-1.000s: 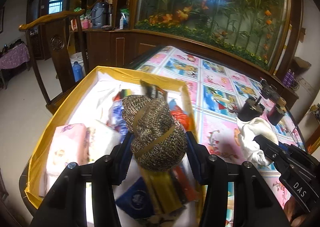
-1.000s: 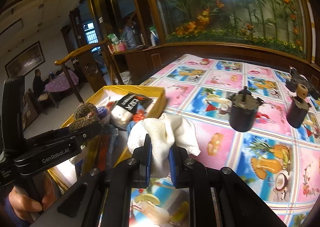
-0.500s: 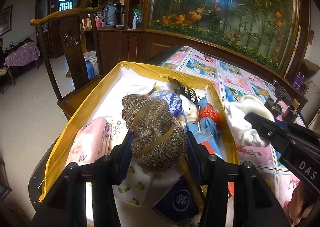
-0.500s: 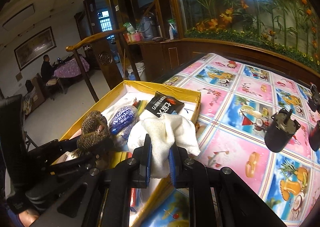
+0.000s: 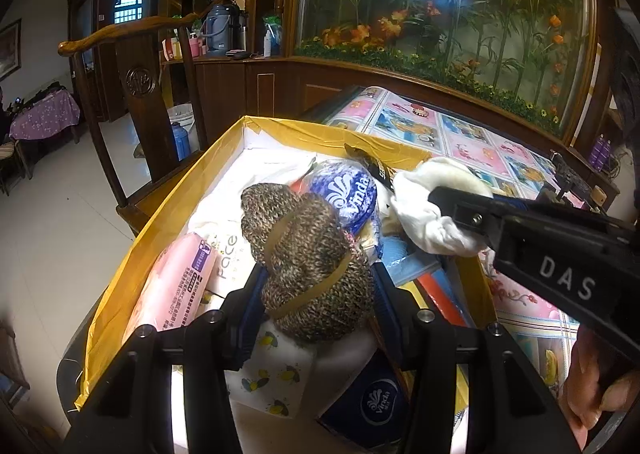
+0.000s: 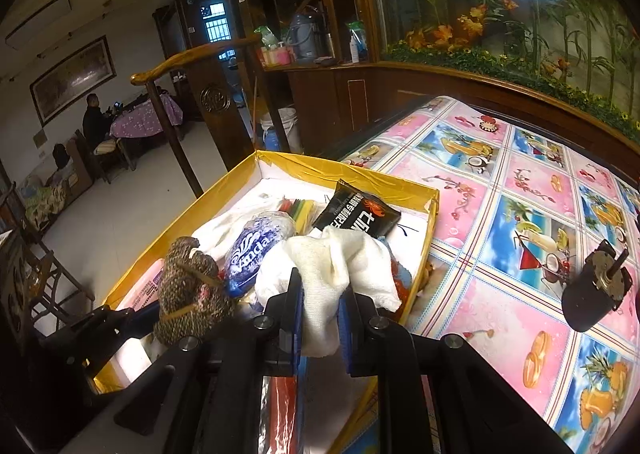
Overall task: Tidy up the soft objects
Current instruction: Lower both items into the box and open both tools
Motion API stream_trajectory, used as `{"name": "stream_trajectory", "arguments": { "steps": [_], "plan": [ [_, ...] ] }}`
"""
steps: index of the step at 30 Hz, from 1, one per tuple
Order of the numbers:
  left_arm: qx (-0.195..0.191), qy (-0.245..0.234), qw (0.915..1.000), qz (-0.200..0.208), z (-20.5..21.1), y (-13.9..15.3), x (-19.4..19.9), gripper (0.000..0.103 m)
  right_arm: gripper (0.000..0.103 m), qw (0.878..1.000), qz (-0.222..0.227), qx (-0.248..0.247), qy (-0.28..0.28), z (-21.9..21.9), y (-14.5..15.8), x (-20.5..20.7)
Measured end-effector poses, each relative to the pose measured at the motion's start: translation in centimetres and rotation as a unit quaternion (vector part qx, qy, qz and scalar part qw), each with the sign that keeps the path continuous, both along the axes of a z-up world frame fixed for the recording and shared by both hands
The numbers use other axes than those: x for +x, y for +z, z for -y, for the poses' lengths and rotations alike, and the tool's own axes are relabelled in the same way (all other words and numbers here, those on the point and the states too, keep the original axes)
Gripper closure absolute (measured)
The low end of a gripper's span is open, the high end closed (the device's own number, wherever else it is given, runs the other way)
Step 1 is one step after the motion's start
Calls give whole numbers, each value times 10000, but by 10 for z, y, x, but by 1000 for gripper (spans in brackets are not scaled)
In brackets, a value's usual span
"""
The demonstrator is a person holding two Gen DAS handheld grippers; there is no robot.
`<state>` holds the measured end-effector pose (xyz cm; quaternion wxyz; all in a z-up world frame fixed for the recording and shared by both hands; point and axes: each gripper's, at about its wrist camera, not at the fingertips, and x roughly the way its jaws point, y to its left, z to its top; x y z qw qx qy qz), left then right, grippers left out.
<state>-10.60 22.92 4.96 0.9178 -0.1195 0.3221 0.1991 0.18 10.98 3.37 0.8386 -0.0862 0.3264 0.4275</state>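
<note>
Behind the table (image 6: 520,214) with its pink fruit-print cloth stands a glass case of artificial flowers (image 5: 460,6). Left gripper (image 5: 316,286) has its jaws pinching a brown knitted bundle (image 5: 308,266) tied with rubber bands, held above the yellow-rimmed box (image 5: 168,210). Right gripper (image 6: 320,318) has its jaws pressed together on a white cloth (image 6: 332,266), at three o'clock of the bundle, over the box's right side. Below lie a blue Vinda tissue pack (image 5: 348,194), a pink tissue pack (image 5: 172,282) and a black snack packet (image 6: 358,214). At three o'clock on the table stands a black motor (image 6: 592,294).
</note>
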Motion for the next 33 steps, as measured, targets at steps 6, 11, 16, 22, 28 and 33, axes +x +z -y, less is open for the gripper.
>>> {"name": "stream_trajectory", "arguments": {
  "steps": [6,11,16,22,28,33],
  "plan": [
    [-27,-8,10000,-11,-1,-2,0,53,87,9998,-94,-154,-7,-13,-6,9],
    [-26,-32,10000,-39,-2,-5,1,53,87,9995,-238,-194,-13,-22,-11,18],
    [-58,-45,10000,-51,-1,-7,2,53,87,9987,-413,-306,18,-34,-20,26],
    [-23,-37,10000,-67,0,-7,4,53,87,9978,-479,-453,96,-46,-25,30],
    [-55,-39,9999,-77,1,-7,4,53,77,9982,-444,-411,45,-42,-23,31],
    [-79,-21,10000,-36,1,-6,2,40,40,9992,-367,-150,-34,-27,-14,29]
  ]
}}
